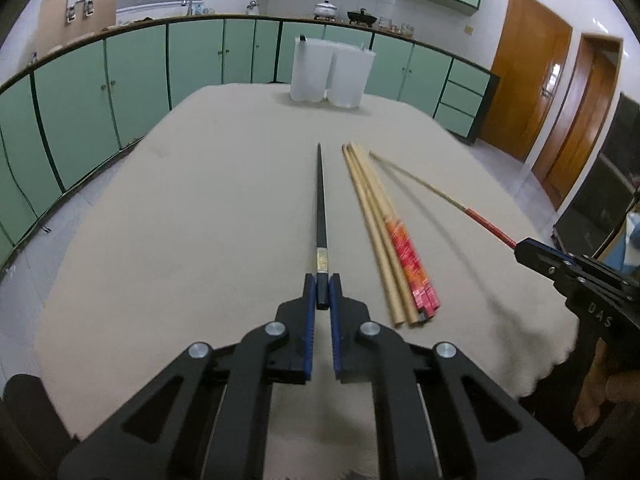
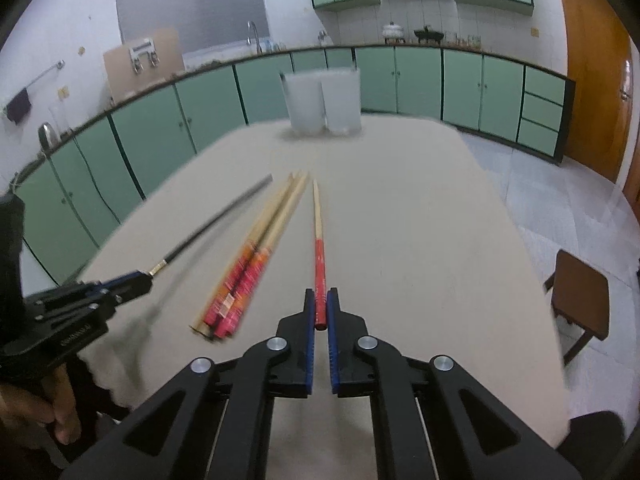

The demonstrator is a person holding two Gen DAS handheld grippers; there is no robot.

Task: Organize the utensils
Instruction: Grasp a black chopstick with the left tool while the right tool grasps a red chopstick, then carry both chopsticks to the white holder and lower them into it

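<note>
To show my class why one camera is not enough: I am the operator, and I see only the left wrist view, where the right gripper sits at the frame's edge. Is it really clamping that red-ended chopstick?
Observer: Yes. In the right wrist view the right gripper has both blue pads closed on the red-ended chopstick, close to its butt end.
Operator: Is anything on the floor on that side?
Observer: A brown wooden stool stands beside the table, off its right edge. Your view does not show it.
Operator: And the far left wall?
Observer: A dark cloth hangs from a rail there.
</note>
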